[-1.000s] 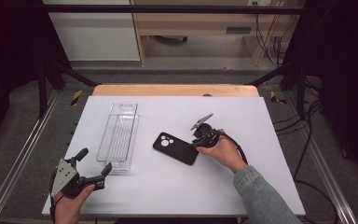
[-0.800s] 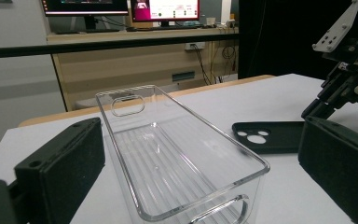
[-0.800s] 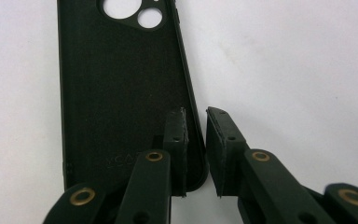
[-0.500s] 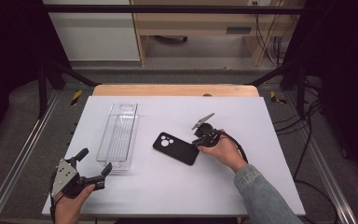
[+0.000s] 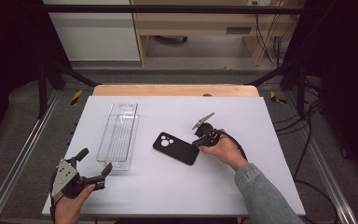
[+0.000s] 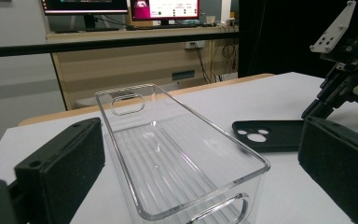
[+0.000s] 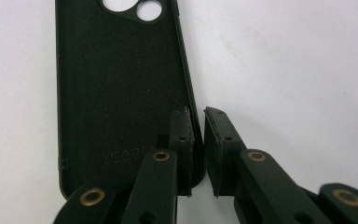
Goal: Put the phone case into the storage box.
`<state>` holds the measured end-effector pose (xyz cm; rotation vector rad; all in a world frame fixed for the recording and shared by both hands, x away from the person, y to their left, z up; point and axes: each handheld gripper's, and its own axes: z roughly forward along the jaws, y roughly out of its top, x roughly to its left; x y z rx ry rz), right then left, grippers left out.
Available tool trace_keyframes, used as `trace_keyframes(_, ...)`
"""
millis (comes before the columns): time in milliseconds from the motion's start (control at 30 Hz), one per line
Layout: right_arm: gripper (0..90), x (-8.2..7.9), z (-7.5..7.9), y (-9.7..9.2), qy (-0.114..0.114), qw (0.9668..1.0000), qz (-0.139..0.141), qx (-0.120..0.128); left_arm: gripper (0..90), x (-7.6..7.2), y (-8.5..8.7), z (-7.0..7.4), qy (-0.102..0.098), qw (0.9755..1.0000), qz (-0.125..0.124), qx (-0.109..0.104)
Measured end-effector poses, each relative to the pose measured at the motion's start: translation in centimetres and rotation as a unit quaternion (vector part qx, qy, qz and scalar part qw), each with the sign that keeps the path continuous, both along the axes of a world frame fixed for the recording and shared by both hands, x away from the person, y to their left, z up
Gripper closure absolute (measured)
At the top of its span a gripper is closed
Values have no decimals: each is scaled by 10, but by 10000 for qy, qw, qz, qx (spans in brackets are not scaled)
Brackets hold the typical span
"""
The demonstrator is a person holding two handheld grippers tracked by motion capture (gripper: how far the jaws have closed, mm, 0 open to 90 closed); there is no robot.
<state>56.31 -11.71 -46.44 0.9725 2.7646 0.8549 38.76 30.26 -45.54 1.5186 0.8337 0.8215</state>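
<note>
A black phone case (image 5: 175,148) lies inside-up in the middle of the white table, camera holes toward the far left. My right gripper (image 5: 198,142) is at its near right corner. In the right gripper view its jaws have just been closing, and the right gripper (image 7: 198,140) now pinches the case's (image 7: 121,84) side wall, one pad inside and one outside. My left gripper (image 5: 94,161) rests open at the front left, just short of a clear plastic tray (image 5: 119,135). In the left gripper view the left gripper's (image 6: 200,186) jaws frame the empty tray's (image 6: 168,154) near end.
The white table top (image 5: 261,121) ends in a wooden strip at the back. Beyond it stand a wooden desk and cables. Metal rails run along both sides of the table. From the left gripper view, the right gripper (image 6: 317,107) shows by the case (image 6: 265,135).
Neither hand nor the case has visibly moved; the tray stays put.
</note>
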Motion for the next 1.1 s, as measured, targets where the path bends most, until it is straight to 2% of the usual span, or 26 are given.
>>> trace_keyframes(267,855,-1,0,0,-127,9998,122,-80,2,0,0,0,1,10000,15,-4)
trace_keyframes(300,861,-1,0,2,-241,9994,197,-167,2,0,1,0,-1,10000,20,-3)
trace_keyframes(467,877,-4,0,3,-486,9977,377,-283,2,0,1,0,13,10000,43,4)
trace_keyframes(667,888,-6,1,5,-587,9966,432,-378,3,0,2,-1,23,10000,46,7)
trace_keyframes(833,891,-10,3,3,-734,9960,395,-319,3,0,2,-1,21,10000,48,15)
trace_keyframes(867,892,-12,7,2,-845,9957,329,-202,3,1,1,-1,25,10000,42,29)
trace_keyframes(933,892,-15,12,0,-904,9957,205,-50,3,1,0,0,13,10000,43,22)
trace_keyframes(967,892,-15,12,0,-904,9957,205,-50,3,1,0,0,13,10000,43,22)
trace_keyframes(1100,892,-26,22,-5,-1163,9930,-18,215,3,1,-1,0,11,10000,41,23)
